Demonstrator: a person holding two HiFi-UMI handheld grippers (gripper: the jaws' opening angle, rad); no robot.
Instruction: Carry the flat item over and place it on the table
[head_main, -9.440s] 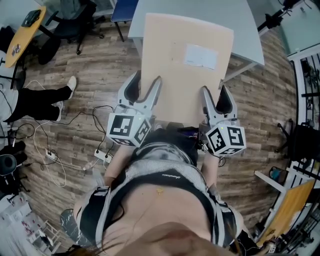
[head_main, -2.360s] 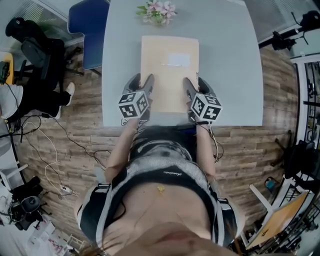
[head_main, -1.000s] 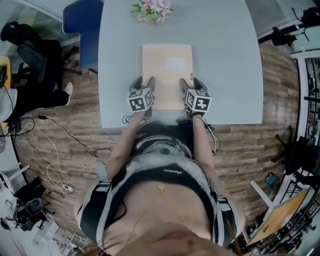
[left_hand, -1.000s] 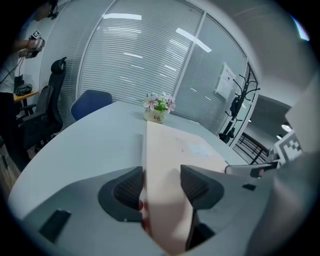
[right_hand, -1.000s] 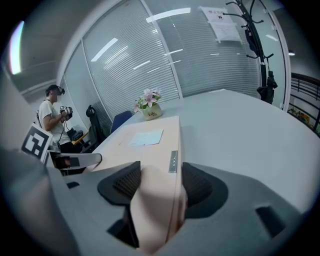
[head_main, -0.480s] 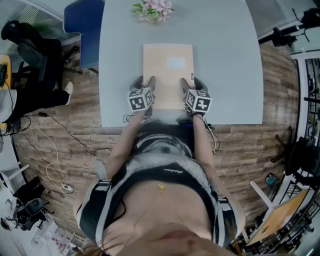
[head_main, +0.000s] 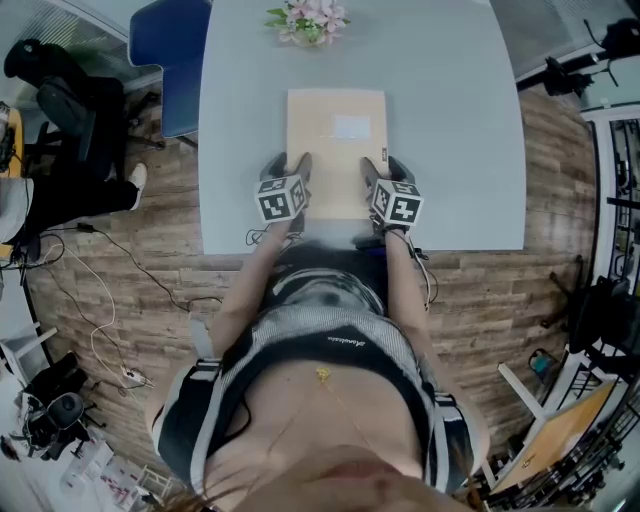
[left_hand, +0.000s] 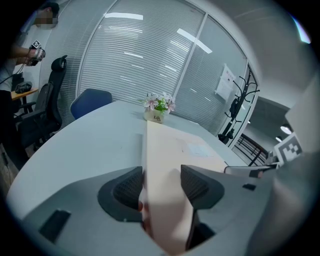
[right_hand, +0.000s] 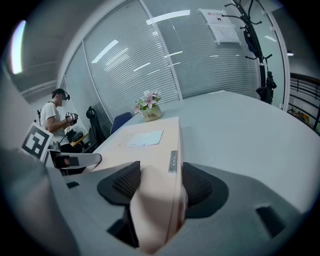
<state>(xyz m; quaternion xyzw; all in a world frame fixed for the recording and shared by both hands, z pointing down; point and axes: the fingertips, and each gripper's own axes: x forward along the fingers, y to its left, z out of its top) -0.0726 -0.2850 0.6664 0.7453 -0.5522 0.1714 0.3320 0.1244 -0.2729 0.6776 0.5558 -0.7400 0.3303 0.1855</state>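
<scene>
The flat item is a thin beige cardboard box (head_main: 336, 150) with a white label; it lies flat on the grey table (head_main: 450, 120), its near end close to the front edge. My left gripper (head_main: 285, 163) is shut on the box's near left edge, and my right gripper (head_main: 382, 165) is shut on its near right edge. In the left gripper view the box (left_hand: 175, 150) runs away from between the jaws of that gripper (left_hand: 162, 185). The right gripper view shows the same: the box (right_hand: 150, 145) sits pinched in that gripper (right_hand: 160, 182).
A pot of pink flowers (head_main: 306, 20) stands on the table just beyond the box's far end. A blue chair (head_main: 170, 60) is at the table's far left corner. A person (right_hand: 55, 120) stands off to the left. Cables lie on the wood floor (head_main: 120, 290).
Since the earliest frame the box has been carried over the floor to the table and laid flat on it. Over the last second nothing has visibly moved.
</scene>
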